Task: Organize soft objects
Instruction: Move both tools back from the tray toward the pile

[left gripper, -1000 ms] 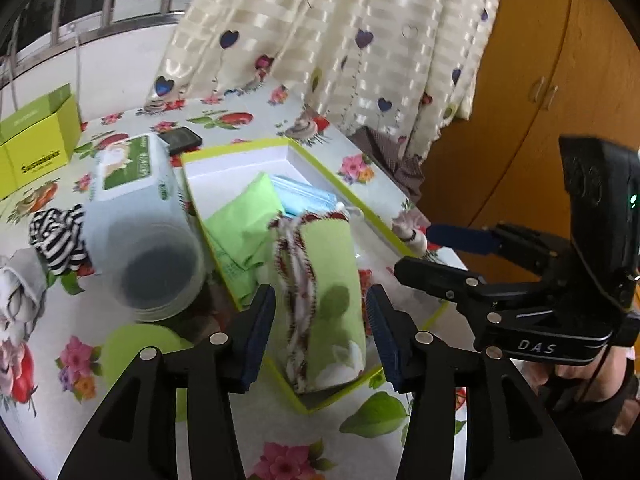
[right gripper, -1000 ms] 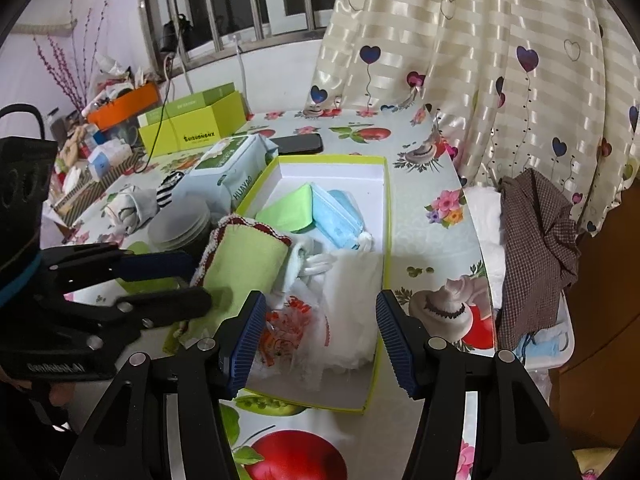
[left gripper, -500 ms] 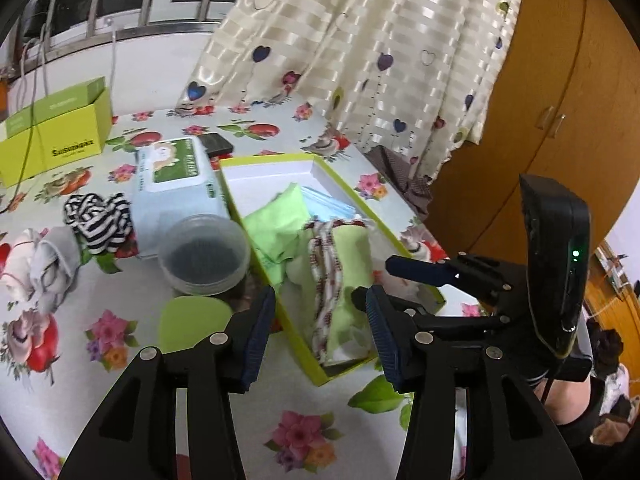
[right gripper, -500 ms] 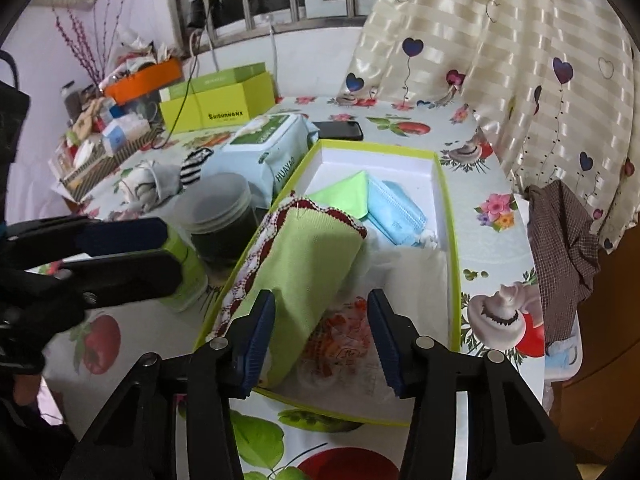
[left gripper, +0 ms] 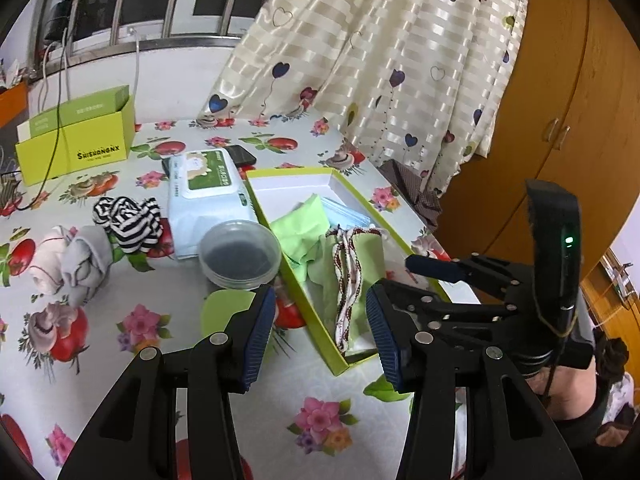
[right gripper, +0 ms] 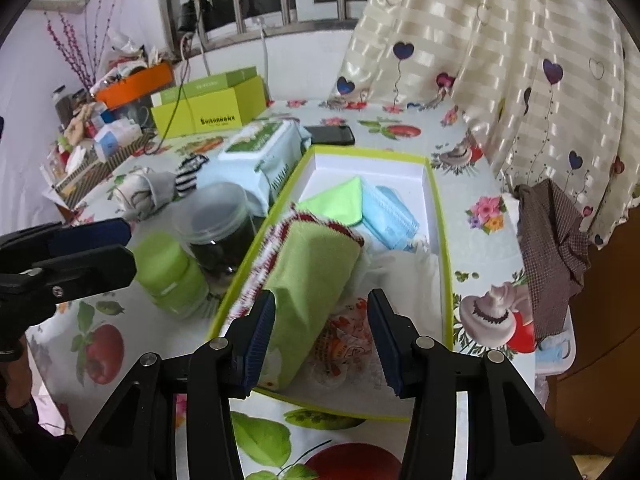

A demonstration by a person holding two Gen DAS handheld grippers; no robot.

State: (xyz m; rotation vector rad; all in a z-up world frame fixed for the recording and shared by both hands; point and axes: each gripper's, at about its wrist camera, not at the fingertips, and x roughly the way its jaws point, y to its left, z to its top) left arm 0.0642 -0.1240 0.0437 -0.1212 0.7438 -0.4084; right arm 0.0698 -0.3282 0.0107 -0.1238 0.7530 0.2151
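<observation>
Both grippers hang over the flowered tablecloth with their blue-padded fingers parted and nothing clamped between them. The left gripper stands about half open at the bottom centre of its own view, angled downward, its pads clear of everything; the near corner of the lime-green box lies beyond the gap. The right gripper has just narrowed its jaws to roughly half spread. It tilts down over the near end of that box, and the rolled green towel with red-and-white trim shows between its fingers, though I cannot tell whether a pad brushes it. Lower right in the left view, the right gripper reaches over the box from the side.

Inside the box lie a folded green cloth, blue face masks and a crinkled plastic bag. Left of the box, a striped sock bundle and a grey sock bundle sit on the table beside a wet-wipes pack and a clear lidded jar.
</observation>
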